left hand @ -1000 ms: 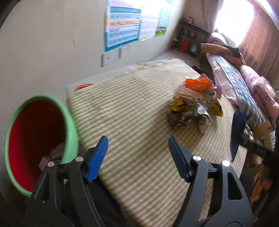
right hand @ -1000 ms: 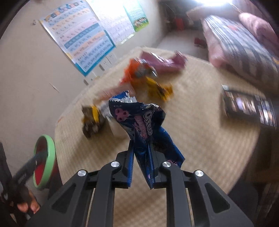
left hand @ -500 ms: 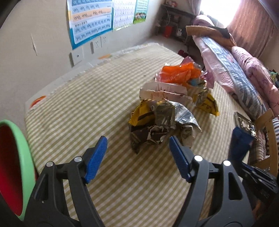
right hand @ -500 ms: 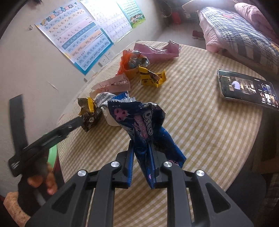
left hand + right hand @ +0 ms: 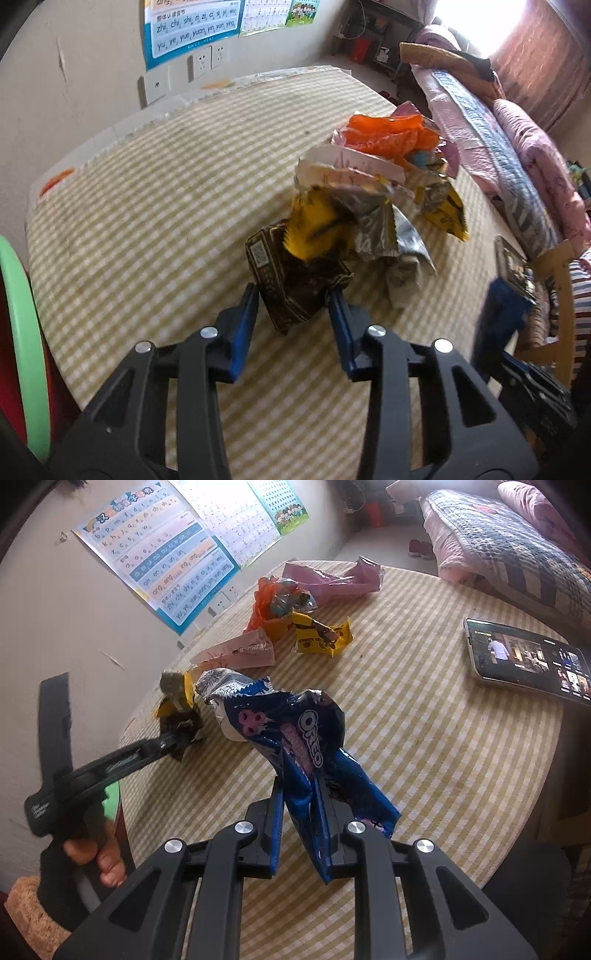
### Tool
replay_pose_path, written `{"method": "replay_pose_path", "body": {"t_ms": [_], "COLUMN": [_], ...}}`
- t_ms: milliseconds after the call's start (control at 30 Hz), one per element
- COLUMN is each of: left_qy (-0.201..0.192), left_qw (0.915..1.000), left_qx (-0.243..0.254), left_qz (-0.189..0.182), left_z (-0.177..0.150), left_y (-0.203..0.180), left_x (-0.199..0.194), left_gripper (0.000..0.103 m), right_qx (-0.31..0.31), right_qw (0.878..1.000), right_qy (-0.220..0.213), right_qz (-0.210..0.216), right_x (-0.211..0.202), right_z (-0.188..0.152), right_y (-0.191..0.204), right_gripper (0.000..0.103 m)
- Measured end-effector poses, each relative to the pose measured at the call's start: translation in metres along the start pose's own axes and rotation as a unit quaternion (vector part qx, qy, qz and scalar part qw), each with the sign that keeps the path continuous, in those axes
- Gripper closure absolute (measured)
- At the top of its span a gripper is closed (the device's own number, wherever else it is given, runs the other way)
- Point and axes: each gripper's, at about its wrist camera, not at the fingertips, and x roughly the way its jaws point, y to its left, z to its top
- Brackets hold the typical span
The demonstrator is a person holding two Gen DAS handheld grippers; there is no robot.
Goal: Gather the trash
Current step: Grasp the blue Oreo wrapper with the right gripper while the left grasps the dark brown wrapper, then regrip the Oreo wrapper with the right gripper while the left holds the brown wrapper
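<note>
Over the checked tablecloth (image 5: 155,206), I am keeping my right gripper (image 5: 299,812) clamped on the blue Oreo wrapper (image 5: 295,738), while my left gripper (image 5: 293,306) has just been closing around the brown-and-yellow wrapper (image 5: 291,273), nearest of the trash pile (image 5: 384,166), for the green-rimmed bin (image 5: 26,332) alongside.

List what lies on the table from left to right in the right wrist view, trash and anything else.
Brown and yellow wrapper → pale pink wrapper → yellow wrapper → phone.
</note>
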Motion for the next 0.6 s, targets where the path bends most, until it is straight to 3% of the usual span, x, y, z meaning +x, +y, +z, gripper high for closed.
{"method": "replay_pose_path", "body": {"t_ms": [233,600], "left_qy": [-0.005,-0.063], "left_qw": [0.9999,0.9976], "left_qx": [-0.005,-0.003], "left_qz": [-0.011,0.026], "left_z": [-0.031,-0.044], "left_y": [0.004,0.020], "left_x": [-0.035,-0.085], "left_gripper": [0.066,0.066], "right_qx": [-0.006,-0.025], "right_qw": [1.000,1.000], "right_qy": [0.001,-0.010], "right_qz": [-0.002,-0.009], "right_x": [0.002,-0.004], "right_z": [-0.001,-0.002], "right_y": [0.004,0.016], "right_gripper": [0.086,0.086]}}
